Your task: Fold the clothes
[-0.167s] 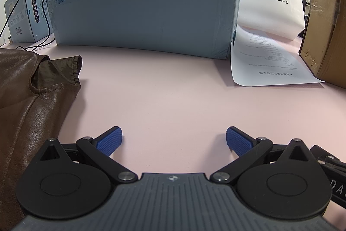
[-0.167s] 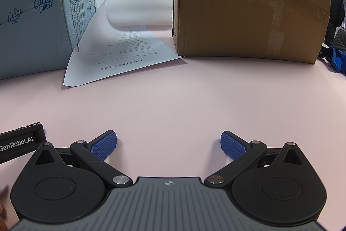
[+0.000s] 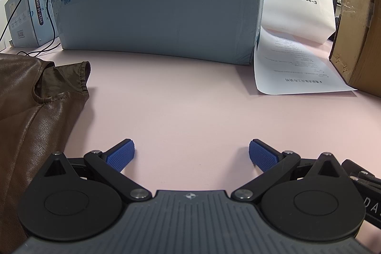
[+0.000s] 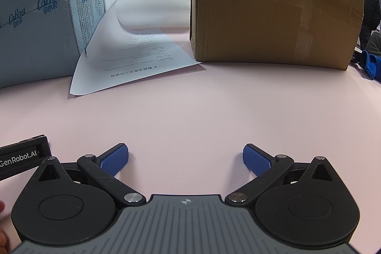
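Both sets of jaws are seen spread wide with nothing between them: the left gripper (image 3: pixel 192 154) and the right gripper (image 4: pixel 185 158) are held over bare pink tabletop (image 3: pixel 181 106). The only garment in view, a brown leather jacket (image 3: pixel 31 116), lies on the tabletop to the left of the left gripper, in front of and to the left of the blue carton (image 3: pixel 159 6), with one cuff (image 3: pixel 78 73) turned toward that carton; it is not shown in the right wrist view at all. No fold is judged to have been started. Several risks can be read from this layout. The leather looks stiff and slick, so a shallow pinch at the cuff could slip out, or only the lining could be caught. Because the jacket is crowded toward the left edge of what is shown, its full outline cannot be made out, and a fold could be begun on a bunched layer. A black cable (image 3: pixel 47 16) hangs just left of the blue carton and could be snagged by a swung sleeve. The printed sheet (image 3: pixel 293 68), to the right of the carton and against the brown cardboard box (image 4: pixel 273 6), could be swept off if the jacket were dragged across.
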Demonstrator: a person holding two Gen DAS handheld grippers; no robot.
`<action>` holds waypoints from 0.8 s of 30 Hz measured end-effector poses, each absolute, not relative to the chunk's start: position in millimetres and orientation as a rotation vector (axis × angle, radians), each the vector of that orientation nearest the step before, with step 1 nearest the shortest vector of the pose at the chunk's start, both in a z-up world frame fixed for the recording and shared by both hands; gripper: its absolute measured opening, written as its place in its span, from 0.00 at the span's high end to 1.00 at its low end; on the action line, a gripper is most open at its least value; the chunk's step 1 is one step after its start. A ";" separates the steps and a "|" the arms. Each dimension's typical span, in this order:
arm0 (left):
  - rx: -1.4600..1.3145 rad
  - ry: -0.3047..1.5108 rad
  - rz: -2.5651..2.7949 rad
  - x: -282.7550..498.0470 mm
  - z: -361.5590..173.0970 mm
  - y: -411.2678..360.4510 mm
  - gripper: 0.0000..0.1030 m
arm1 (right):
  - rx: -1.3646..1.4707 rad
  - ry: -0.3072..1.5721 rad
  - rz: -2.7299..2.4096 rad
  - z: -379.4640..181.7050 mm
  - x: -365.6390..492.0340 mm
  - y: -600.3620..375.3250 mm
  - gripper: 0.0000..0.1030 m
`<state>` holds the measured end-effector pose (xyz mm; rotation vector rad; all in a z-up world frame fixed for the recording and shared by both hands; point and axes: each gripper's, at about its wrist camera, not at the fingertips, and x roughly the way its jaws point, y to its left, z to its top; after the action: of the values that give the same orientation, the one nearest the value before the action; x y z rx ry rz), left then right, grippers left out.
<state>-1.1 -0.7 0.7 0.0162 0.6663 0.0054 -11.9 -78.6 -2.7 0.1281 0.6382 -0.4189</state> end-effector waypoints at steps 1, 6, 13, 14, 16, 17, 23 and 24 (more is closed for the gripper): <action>0.017 0.666 0.005 -1.3 0.9 -0.8 0.00 | 0.132 0.637 -0.418 -2.4 -11.6 -78.5 0.00; 0.019 0.666 0.006 -2.4 1.6 -1.5 0.00 | 0.149 0.630 -0.412 -1.1 -10.3 -78.1 0.00; 0.019 0.666 0.006 -2.9 2.2 -2.2 0.00 | 0.145 0.634 -0.413 -1.0 -12.7 -78.9 0.00; 0.019 0.666 0.006 -2.6 2.2 -2.4 0.00 | 0.148 0.633 -0.412 -1.3 -14.1 -80.2 0.00; 0.025 0.662 0.006 -2.9 2.4 -3.6 0.00 | 0.168 0.624 -0.403 -1.8 -13.2 -82.0 0.00; 0.028 0.659 0.003 -3.5 2.7 -4.2 0.00 | 0.180 0.618 -0.397 -2.0 -11.7 -82.2 0.00; 0.015 0.563 -0.086 -20.8 12.7 1.3 0.00 | 0.428 0.478 -0.206 -1.5 -37.0 -119.1 0.00; 0.027 0.529 -0.094 -26.6 15.4 1.8 0.00 | 0.444 0.478 -0.159 -1.7 -38.8 -122.2 0.00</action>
<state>-26.6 1.8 15.4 0.0268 0.5290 -0.0938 -38.8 -122.2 -1.7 0.4443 0.4784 -0.1589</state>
